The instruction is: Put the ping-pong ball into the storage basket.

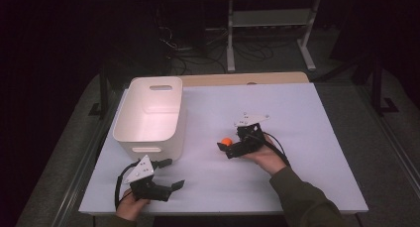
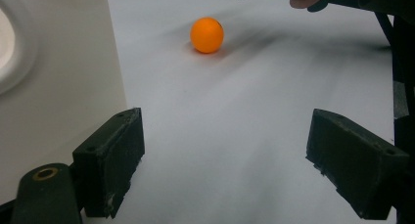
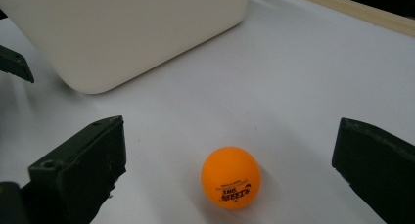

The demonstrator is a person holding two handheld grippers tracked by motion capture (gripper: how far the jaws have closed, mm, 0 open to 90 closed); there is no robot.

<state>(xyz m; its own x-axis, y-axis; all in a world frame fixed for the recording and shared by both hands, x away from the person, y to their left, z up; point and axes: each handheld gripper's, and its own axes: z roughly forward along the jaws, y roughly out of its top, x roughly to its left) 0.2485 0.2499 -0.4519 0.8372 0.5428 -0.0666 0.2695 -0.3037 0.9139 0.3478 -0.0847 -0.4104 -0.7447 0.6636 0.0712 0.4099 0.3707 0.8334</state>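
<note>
At the table's left, the left gripper (image 1: 168,173) is held low with its jaws spread wide and empty, just in front of the white bin (image 1: 148,113), whose inside is seen bare, so nothing has been dropped in yet. Further right, the orange ball (image 1: 226,141) is found resting on the white mat (image 1: 297,118), between the widely parted jaws of the right gripper (image 1: 224,146), untouched. The grasp, lift and drop are judged outstanding. Open mat is left all around; the bin's near wall is the one edge to be cleared.
</note>
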